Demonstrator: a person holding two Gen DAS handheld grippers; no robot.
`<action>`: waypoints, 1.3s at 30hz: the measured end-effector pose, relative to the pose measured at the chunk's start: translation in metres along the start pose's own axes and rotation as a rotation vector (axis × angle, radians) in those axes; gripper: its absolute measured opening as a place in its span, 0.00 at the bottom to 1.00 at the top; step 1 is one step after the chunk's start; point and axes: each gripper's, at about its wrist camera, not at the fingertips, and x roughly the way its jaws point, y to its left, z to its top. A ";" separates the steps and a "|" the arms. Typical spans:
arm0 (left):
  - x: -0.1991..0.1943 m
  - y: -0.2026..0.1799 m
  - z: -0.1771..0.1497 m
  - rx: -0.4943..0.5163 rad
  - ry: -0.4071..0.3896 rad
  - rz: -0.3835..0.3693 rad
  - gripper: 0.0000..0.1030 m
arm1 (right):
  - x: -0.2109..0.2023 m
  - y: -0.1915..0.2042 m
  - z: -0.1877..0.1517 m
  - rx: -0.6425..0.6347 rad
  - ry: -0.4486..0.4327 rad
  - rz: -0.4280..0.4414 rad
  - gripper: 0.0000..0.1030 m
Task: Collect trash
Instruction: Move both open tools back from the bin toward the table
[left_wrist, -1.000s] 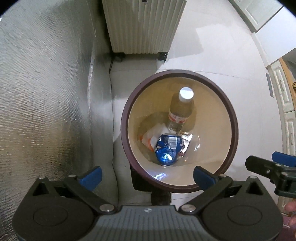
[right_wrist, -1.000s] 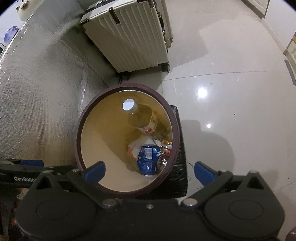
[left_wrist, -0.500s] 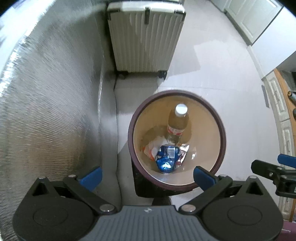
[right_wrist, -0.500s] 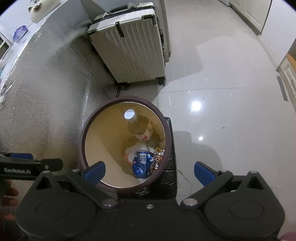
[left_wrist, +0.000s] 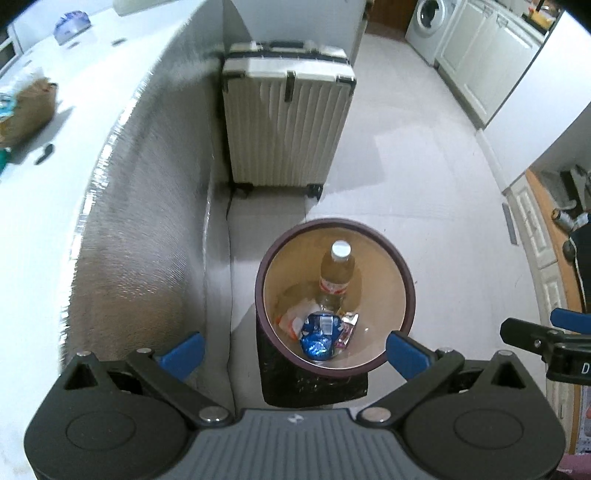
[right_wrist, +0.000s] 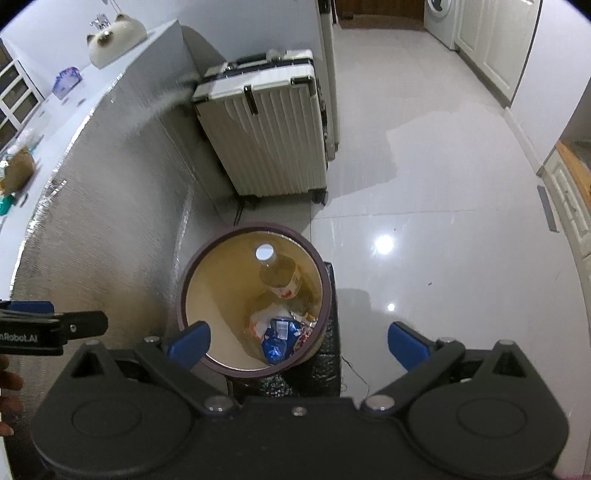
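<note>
Your left gripper (left_wrist: 293, 349) and right gripper (right_wrist: 298, 341) both point downward, side by side, jaws spread wide with nothing between the fingers.

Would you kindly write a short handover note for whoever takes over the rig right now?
Left gripper: open, empty, above the bin.
Right gripper: open, empty, also above the bin.
Trash bin stands on the floor beside the white suitcase. Inside it: a plastic bottle leaning on the wall, a blue wrapper, and smaller wrappers beside it.
Done: those pieces are binned.
Left: check the counter for more trash; items there are too blurred to identify.
</note>
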 end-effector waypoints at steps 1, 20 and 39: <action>-0.006 0.001 -0.002 -0.005 -0.011 0.000 1.00 | -0.005 0.001 0.000 -0.005 -0.009 0.001 1.00; -0.124 0.058 -0.029 -0.056 -0.263 -0.014 1.00 | -0.102 0.061 -0.007 -0.075 -0.241 0.002 1.00; -0.238 0.184 -0.085 -0.109 -0.466 0.003 1.00 | -0.172 0.216 -0.042 -0.134 -0.425 0.083 1.00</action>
